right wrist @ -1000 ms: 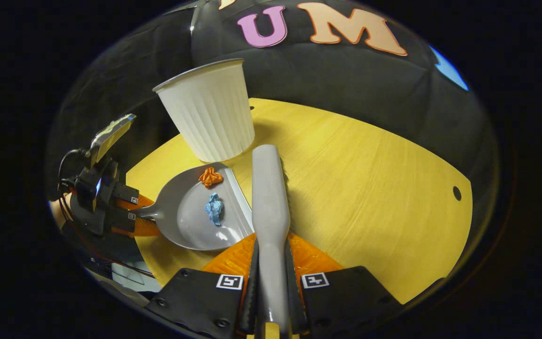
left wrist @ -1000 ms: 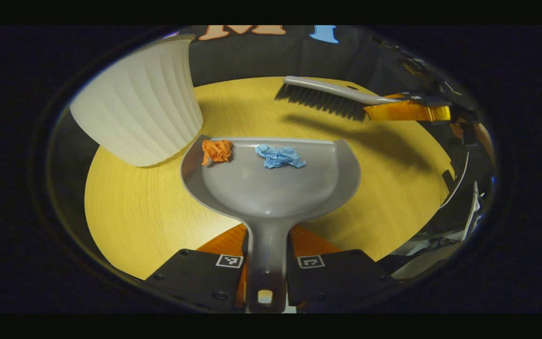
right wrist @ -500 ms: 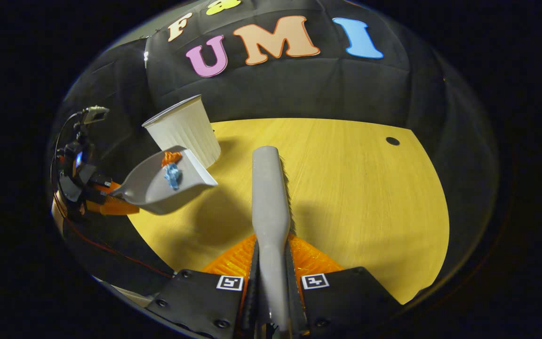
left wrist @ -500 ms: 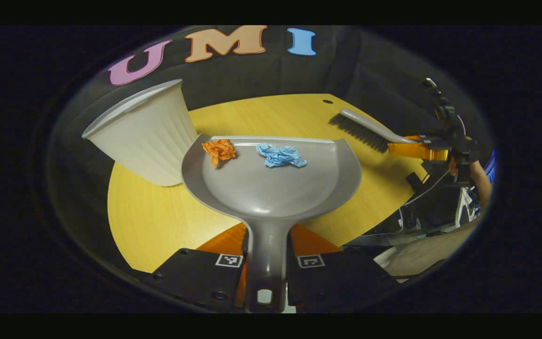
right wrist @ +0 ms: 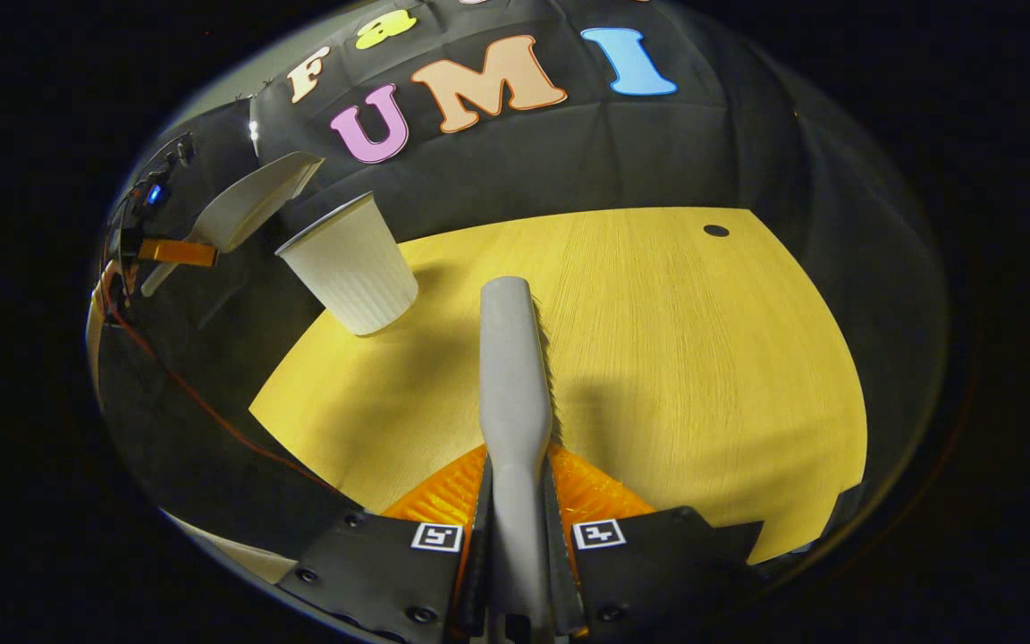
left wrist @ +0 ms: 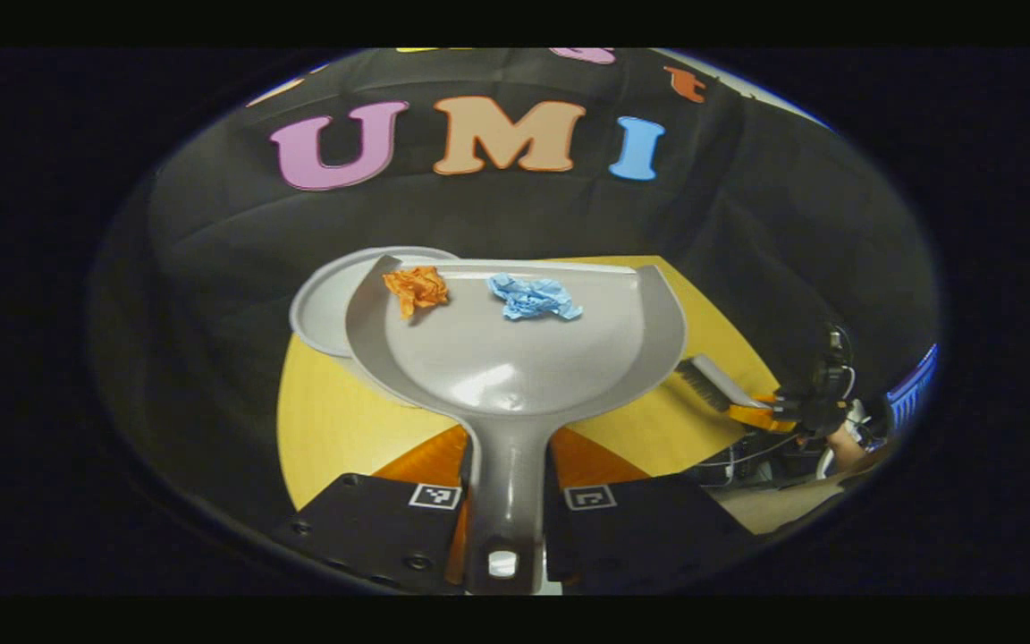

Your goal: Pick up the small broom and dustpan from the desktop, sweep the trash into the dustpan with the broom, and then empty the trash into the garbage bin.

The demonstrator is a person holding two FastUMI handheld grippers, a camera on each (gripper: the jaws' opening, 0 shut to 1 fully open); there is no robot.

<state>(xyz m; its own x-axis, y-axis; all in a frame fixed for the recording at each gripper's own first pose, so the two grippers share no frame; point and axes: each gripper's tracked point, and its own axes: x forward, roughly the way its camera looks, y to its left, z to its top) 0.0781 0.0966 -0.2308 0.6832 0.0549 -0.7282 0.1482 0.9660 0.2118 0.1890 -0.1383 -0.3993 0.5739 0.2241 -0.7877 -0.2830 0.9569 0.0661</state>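
Your left gripper (left wrist: pixel 504 510) is clamped on the dustpan (left wrist: pixel 515 349) handle, bottom centre of the left gripper view. The pan is lifted, with its front lip over the garbage bin (left wrist: pixel 327 304), whose rim peeks out at centre left. The orange scrap (left wrist: pixel 416 288) and blue scrap (left wrist: pixel 533 297) sit near the lip, not dumped yet.

Your right gripper (right wrist: pixel 515 546) is closed on the broom (right wrist: pixel 513 376) handle, held over the desktop (right wrist: pixel 703 358) at frame centre.

Risks:
- The bin mouth only partly lines up with the pan, offset left. Tip now and the blue scrap likely lands on the desk.
- The bin looks light, so a knock from the pan edge could topple it.
- Tip slowly, since crumpled paper can bounce off the rim.
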